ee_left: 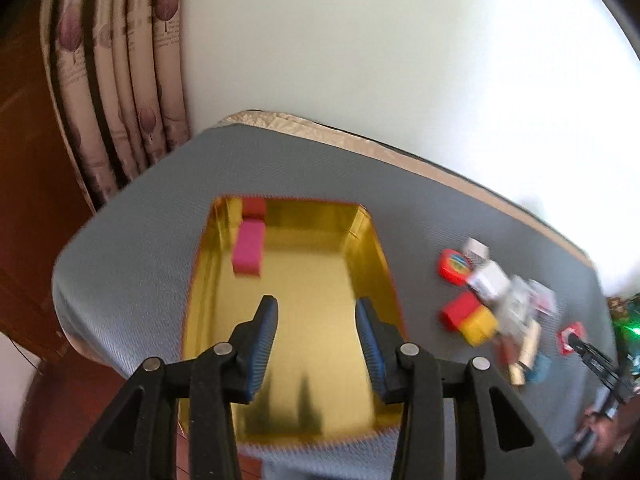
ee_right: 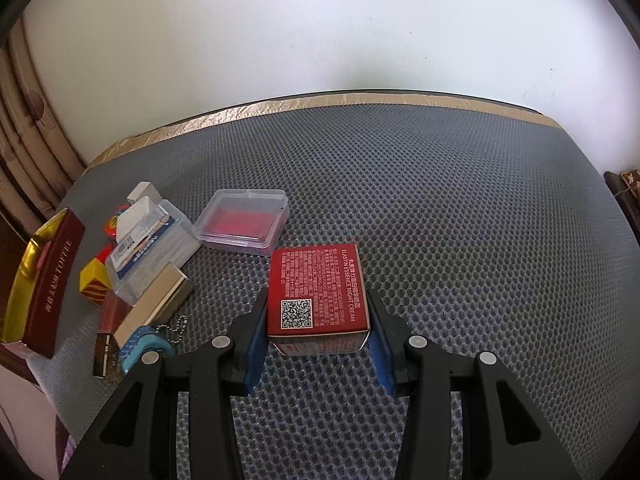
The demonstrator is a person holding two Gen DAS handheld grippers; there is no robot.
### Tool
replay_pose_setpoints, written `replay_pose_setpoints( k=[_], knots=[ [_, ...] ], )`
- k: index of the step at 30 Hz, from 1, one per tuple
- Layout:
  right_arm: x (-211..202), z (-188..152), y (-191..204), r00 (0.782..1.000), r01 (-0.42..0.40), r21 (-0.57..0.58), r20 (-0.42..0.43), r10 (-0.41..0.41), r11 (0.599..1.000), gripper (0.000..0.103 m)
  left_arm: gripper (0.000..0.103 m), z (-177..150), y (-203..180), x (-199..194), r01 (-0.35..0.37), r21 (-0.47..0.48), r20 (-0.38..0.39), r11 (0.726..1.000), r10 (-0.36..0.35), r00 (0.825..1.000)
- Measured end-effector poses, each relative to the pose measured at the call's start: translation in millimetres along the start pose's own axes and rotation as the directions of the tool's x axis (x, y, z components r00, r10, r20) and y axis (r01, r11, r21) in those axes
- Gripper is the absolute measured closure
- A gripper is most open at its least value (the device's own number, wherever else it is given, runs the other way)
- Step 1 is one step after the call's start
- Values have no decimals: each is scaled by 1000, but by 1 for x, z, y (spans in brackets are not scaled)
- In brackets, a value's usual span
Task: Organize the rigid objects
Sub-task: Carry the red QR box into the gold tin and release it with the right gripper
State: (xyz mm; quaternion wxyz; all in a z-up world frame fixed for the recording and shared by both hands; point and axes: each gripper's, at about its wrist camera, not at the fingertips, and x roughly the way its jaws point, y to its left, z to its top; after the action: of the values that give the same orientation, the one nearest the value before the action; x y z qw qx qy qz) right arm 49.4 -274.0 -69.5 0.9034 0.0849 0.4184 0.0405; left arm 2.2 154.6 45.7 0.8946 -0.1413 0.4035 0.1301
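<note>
The left gripper (ee_left: 316, 316) hangs over the gold-lined rectangular tin (ee_left: 320, 276), jaws apart and empty; a pink block (ee_left: 248, 252) lies inside the tin. The right gripper (ee_right: 318, 316) is clamped on a red cardboard night-cream box (ee_right: 316, 292) above the grey mesh mat (ee_right: 440, 200)

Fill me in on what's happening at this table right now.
A person is sorting small boxes into a gold tray with two hand-held grippers. The left gripper hangs open and empty over the tray, where a pink box already lies near the far end. The right gripper has a red night cream box between its fingers on the grey mat. More boxes and a clear plastic case wait in a pile beside the tray.
</note>
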Motion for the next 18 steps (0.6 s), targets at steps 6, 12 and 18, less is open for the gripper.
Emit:
replay_pose_setpoints(
  k=[6, 12, 18],
  knots=[
    [-26, 7, 10, 999, -17, -14, 33, 18, 1000, 61, 62, -45, 4, -31, 30, -65, 6, 997, -29, 1000],
    [-61, 32, 69, 988, -135, -97, 60, 141, 986, 61, 62, -59, 11, -51, -85, -31, 69, 996, 87, 994],
    [-68, 60, 186, 932, -356, -214, -15, 362, 910, 61, 62, -61, 29, -45, -106, -54, 59, 993, 109, 992]
  ],
)
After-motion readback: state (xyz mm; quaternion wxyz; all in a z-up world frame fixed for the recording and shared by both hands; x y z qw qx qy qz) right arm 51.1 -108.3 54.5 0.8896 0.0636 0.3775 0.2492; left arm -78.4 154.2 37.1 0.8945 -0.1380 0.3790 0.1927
